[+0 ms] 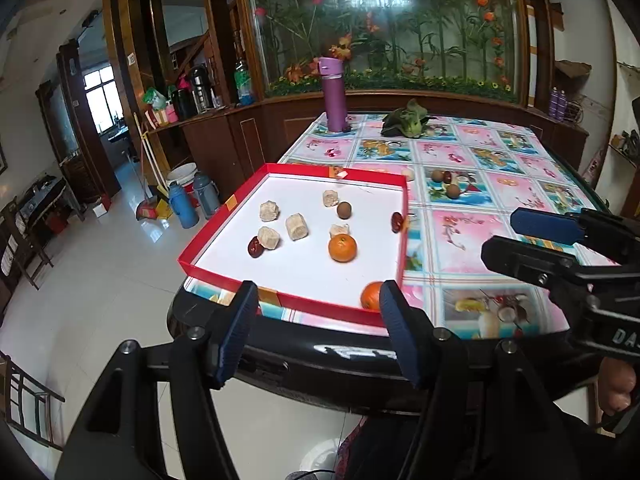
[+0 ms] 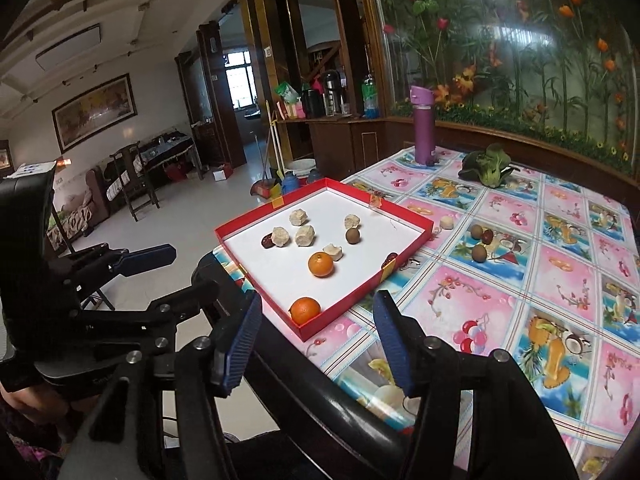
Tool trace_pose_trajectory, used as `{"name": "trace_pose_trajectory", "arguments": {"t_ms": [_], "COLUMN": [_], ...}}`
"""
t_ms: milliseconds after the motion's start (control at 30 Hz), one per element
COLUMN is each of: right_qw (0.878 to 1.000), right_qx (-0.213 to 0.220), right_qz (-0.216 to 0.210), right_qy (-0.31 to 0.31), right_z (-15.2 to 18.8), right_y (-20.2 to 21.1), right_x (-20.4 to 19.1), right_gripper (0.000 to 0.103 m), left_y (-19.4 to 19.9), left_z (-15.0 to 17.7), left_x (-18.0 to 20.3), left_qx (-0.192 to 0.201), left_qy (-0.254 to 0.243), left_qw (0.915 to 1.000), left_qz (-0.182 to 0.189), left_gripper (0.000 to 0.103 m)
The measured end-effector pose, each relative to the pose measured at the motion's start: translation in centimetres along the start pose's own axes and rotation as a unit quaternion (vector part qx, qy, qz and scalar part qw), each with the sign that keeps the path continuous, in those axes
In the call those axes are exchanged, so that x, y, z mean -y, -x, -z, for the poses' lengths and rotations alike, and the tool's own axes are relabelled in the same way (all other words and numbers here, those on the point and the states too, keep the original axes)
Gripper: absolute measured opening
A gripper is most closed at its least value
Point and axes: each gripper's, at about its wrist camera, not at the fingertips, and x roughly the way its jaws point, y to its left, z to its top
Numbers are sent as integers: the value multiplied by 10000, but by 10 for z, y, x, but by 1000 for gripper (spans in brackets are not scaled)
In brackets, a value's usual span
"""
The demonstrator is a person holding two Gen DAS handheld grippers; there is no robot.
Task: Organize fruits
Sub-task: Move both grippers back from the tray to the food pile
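The left tool stands partly open with nothing between its blue pads, held off the near edge of the desk. The right tool is likewise partly open and empty, over the desk's near rim, just beside the tray's corner.

The red tray with a white floor lies at the desk's near left corner. In it are two oranges: one near the middle, the other tucked in the near corner. Also inside are several pale lumpy pieces, a brown round fruit, a dark red date by the left wall and another against the right wall.

Out on the cloth, well apart from the tray, lie two brown round fruits and a date, with a pale piece just beside the tray's far wall. A purple flask and a leafy green stand at the far end.
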Motion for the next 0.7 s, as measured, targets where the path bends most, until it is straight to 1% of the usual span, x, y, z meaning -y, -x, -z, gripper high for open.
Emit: {"name": "trace_pose_trajectory", "arguments": {"t_ms": [133,200,267,333,367,400,500,567,600,667,700], "right_qw": [9999,9999,9995,9983,9967,9953,9879,9833,9794,9761,9749], "right_qx": [100,134,141,47,-47,-116,-447,-673,-837,-1088,-1185], "right_qz": [43,80,245,452,578,672,968,1068,1206,1254,1250], "right_qy": [3,-42,-147,-376,-562,-685,-1129,-1313,-1385,-1401,-1411], "right_z": [0,-1,-1,-3,-5,-7,-14,-17,-21,-24,-26], "right_y": [10,14,16,12,6,1,-28,-50,-70,-100,-115], "right_x": [-1,9,25,51,71,85,138,162,177,192,198], "right_gripper": [58,60,65,66,66,66,66,66,66,65,65], "left_y": [14,19,20,17,13,7,-15,-32,-39,-57,-68], "left_z": [4,3,-1,-4,-8,-13,-32,-45,-50,-58,-61], "left_x": [5,7,9,12,14,16,22,27,30,38,44], "left_qx": [118,182,211,203,203,207,133,32,-9,-158,-272], "left_qy": [-77,-108,-108,-128,-141,-164,-191,-111,-92,-99,-126], "left_qw": [9999,9998,9996,9996,9994,9991,9984,9968,9959,9939,9917], "left_qz": [37,52,118,179,236,317,515,793,896,1091,1250], "left_gripper": [64,64,65,72,78,79,79,79,79,79,79]}}
